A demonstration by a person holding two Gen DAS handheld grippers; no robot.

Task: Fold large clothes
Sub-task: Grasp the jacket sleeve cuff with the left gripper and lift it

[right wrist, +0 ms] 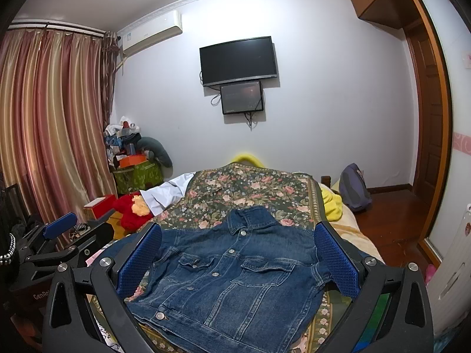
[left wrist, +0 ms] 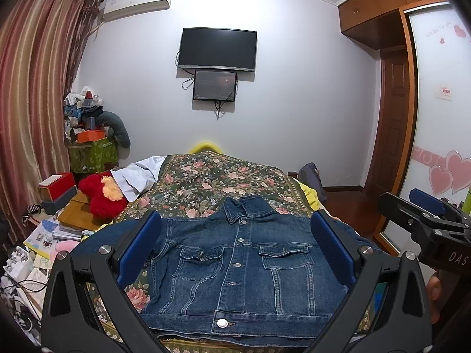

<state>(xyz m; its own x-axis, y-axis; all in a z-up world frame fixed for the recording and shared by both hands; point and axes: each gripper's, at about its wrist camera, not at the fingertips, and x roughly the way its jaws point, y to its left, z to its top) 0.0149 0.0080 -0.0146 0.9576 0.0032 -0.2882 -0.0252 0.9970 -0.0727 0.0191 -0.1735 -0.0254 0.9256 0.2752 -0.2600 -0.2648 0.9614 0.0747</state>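
Floral bedding (left wrist: pixel 206 182) covers the bed in front of me, and beyond it a white wall carries a dark television (left wrist: pixel 217 47) with a smaller screen (left wrist: pixel 215 86) hung just beneath. On the near part of the cover lies the denim jacket (left wrist: pixel 241 267), front side up and buttoned, collar pointing toward the wall. My left gripper (left wrist: pixel 238 253) hovers above it with its blue pads spread wide, nothing between them. My right gripper (right wrist: pixel 238 261) also stands apart and empty over the jacket, the hem closest to me. I think the sleeves are tucked beneath the body, though the fingers hide the shoulders. A red plush toy (left wrist: pixel 101 195) sits at the bed's left edge beside a white cloth (left wrist: pixel 138 179), with striped curtains (left wrist: pixel 32 88) behind.
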